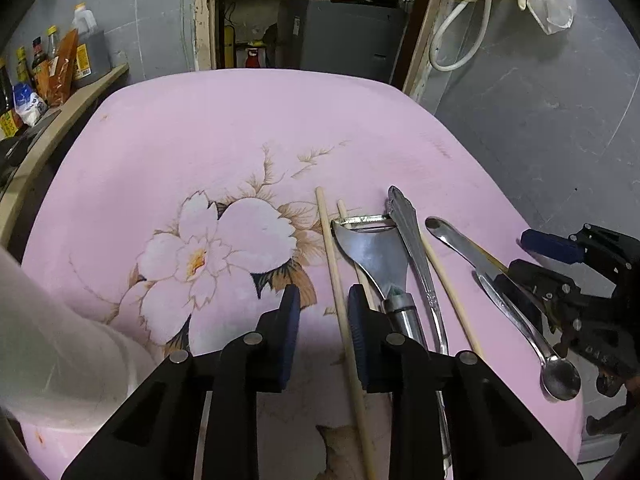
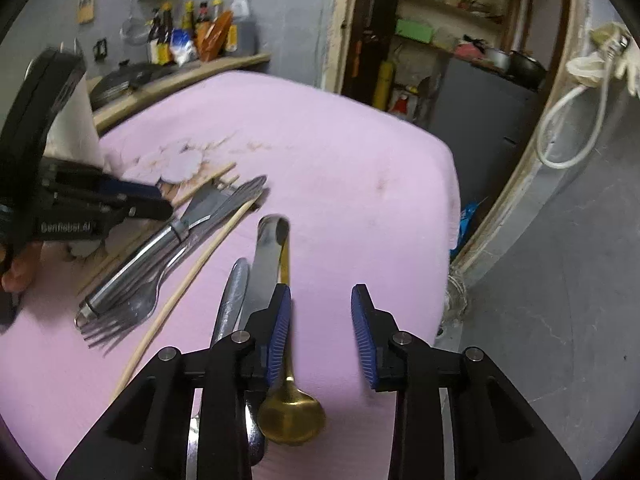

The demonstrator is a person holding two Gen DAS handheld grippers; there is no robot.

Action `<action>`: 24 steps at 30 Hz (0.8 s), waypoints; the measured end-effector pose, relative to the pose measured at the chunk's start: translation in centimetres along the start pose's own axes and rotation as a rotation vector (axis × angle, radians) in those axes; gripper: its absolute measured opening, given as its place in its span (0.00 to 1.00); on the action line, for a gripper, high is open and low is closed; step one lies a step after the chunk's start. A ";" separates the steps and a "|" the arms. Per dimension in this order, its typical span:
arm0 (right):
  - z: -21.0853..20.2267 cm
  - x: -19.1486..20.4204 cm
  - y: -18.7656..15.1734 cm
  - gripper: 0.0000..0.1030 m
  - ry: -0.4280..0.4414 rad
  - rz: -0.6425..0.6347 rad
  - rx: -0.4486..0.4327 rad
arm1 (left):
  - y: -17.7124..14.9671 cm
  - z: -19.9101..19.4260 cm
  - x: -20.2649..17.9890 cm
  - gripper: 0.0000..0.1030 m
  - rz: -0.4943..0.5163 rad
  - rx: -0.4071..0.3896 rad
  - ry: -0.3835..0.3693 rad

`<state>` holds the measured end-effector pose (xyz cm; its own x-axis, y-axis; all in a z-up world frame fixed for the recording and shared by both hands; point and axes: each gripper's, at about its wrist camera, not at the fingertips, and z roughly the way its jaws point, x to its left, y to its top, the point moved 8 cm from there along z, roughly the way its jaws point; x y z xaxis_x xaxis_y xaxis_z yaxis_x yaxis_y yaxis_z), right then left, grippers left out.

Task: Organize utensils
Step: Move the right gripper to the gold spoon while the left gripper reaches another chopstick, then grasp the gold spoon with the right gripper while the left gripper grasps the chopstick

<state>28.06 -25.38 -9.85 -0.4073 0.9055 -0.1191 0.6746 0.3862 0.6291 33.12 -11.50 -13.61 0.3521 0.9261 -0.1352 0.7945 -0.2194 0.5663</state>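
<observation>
Nearest, the left gripper (image 1: 323, 340) and right gripper (image 2: 321, 334) hover narrowed and empty-fingered beside a chopstick (image 1: 336, 276) and gold spoon (image 2: 290, 418); picking up likely requires recentering first.

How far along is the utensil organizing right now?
Barely begun. Nothing looks sorted: chopsticks, peeler, fork and gold spoon lie loose on the pink cloth. Left gripper and right gripper hang open over them, gripping nothing. All picking and grouping remains.
</observation>
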 end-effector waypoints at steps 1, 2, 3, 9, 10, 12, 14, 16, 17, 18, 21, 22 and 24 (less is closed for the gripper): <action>0.1 0.2 0.1 0.27 0.006 -0.012 0.003 | 0.1 0.2 0.0 0.19 0.005 0.005 0.006; 0.3 0.4 0.1 0.26 0.008 -0.023 0.015 | 0.1 0.3 -0.2 0.19 0.011 0.008 0.011; 0.4 0.6 0.2 0.25 0.007 -0.035 0.022 | 0.1 0.4 -0.3 0.19 0.021 0.011 0.018; 1.5 1.1 0.7 0.23 -0.006 -0.088 0.066 | 0.5 1.3 -1.1 0.18 0.067 0.034 0.051; 1.9 1.2 0.9 0.23 -0.004 -0.091 0.079 | 0.7 1.5 -1.1 0.17 0.069 0.039 0.052; 2.5 1.1 1.3 0.23 0.006 -0.077 0.099 | 0.9 1.8 -0.8 0.15 0.063 0.049 0.047; 3.0 1.0 1.7 0.24 0.026 -0.059 0.120 | 1.0 1.9 -0.7 0.08 0.052 0.058 0.042; 3.2 0.9 1.8 0.24 0.045 -0.060 0.135 | 1.1 2.0 -0.5 0.05 0.043 0.069 0.025; 3.2 0.8 1.9 0.23 0.050 -0.057 0.139 | 1.2 1.9 -0.5 0.04 0.039 0.070 0.023; 3.2 0.7 1.9 0.19 0.055 -0.054 0.143 | 1.2 1.9 -0.4 0.04 0.036 0.069 0.020; 3.1 1.2 1.9 0.05 0.097 -0.048 0.146 | 1.1 1.5 -0.1 0.03 -0.002 0.064 -0.003; 3.1 1.5 1.8 0.04 0.095 -0.046 0.148 | 1.0 1.3 0.1 0.02 -0.017 0.061 -0.014; 3.0 1.5 2.0 0.03 0.098 -0.035 0.144 | 0.8 0.7 0.1 0.02 -0.038 0.051 -0.039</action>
<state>30.65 -22.75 -11.13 -0.4860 0.8720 -0.0591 0.7372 0.4453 0.5082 34.19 -11.77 -13.73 0.3389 0.9219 -0.1879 0.8315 -0.2001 0.5182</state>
